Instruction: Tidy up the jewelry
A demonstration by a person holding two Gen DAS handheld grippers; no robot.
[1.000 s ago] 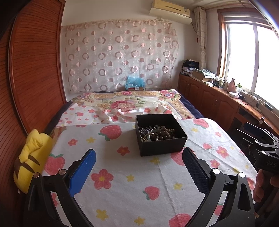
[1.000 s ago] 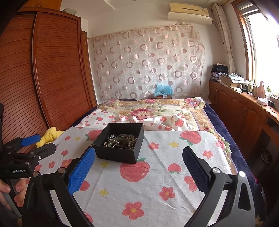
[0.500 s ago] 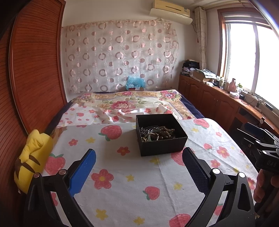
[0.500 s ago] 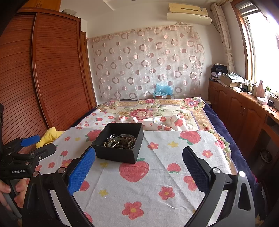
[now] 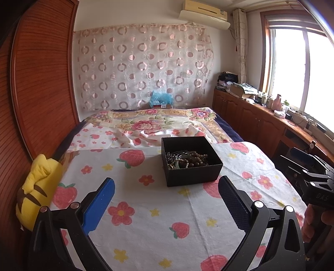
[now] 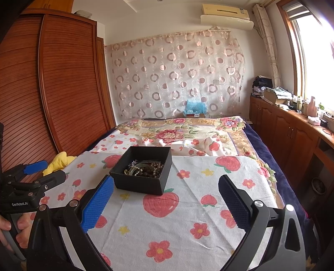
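both grippers are held wide apart and empty, the left gripper (image 5: 166,187) and right gripper (image 6: 166,187) poised low over the strawberry-print cloth (image 5: 158,208), leaving room to reach ahead. farther on, the jewelry (image 5: 186,160) is seen heaped and tangled inside the open black box (image 5: 192,176), which keeps it gathered on the bed.

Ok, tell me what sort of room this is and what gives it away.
A bedroom in a home, most likely. A bed with a floral blanket fills the middle, a tall wooden wardrobe lines one wall, and an air conditioner hangs above a curtain. The jewelry box sits on the strawberry-print cloth.
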